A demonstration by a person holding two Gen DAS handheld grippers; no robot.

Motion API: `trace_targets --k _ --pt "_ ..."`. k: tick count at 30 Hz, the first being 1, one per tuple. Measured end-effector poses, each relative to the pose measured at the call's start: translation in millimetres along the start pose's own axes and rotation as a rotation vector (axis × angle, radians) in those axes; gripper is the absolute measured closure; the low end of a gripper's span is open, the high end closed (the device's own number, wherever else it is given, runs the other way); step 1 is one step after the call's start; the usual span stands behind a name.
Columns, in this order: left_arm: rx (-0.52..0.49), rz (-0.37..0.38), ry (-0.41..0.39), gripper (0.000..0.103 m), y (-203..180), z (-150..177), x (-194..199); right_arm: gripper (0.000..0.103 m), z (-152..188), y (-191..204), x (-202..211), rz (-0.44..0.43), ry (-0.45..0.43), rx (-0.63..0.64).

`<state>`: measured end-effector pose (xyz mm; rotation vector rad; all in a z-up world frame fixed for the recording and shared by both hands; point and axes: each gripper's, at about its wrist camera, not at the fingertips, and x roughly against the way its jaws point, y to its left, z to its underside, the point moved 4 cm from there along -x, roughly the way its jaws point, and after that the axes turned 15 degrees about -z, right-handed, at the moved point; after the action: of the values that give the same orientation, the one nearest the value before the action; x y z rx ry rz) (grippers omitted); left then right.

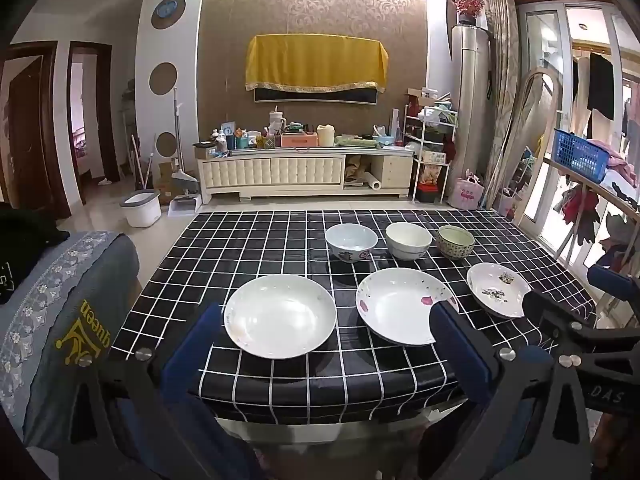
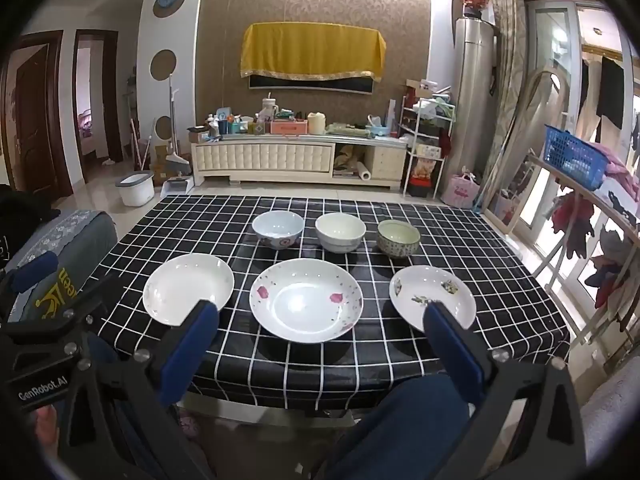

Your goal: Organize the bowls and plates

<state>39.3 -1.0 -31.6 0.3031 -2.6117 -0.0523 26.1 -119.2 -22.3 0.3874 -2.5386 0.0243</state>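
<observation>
On checked surface point(image 2: 400, 364): 3 plates point(image 2: 306, 300) in front row, 3 bowls point(image 2: 340, 232) behind, all apart. Left claw point(image 1: 326, 316) & right claw point(image 2: 320, 314) both spread wide, holding nothing, short of plates.

Surface point(image 2: 460, 240): black, white grid. Left plate point(image 2: 188, 286) plain white; middle plate point(image 2: 306, 300) white, pink petals; right bowl point(image 2: 399, 238) green-patterned. Tool pads point(image 2: 192, 344) blue.

pink-flowered plate point(image 1: 400, 306) rim behind right finger, cabinet clutter point(image 1: 280, 136) indistinct
</observation>
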Motion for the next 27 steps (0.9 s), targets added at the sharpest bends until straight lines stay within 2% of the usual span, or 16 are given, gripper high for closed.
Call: trace_targets --k 21,23,27 --pt "-0.005 0.002 -0.004 0.000 -0.5 -0.2 5.1 0.000 1.1 -0.6 -0.2 0.011 0.008 -0.005" --pt "-0.006 0.002 -0.007 0.000 -0.3 -0.2 6.4 0.000 -0.3 -1.6 0.9 0.009 -0.028 -0.001" --pt "-0.005 0.001 -0.006 0.000 0.2 0.4 6.7 0.000 0.5 0.2 1.7 0.011 -0.020 0.006"
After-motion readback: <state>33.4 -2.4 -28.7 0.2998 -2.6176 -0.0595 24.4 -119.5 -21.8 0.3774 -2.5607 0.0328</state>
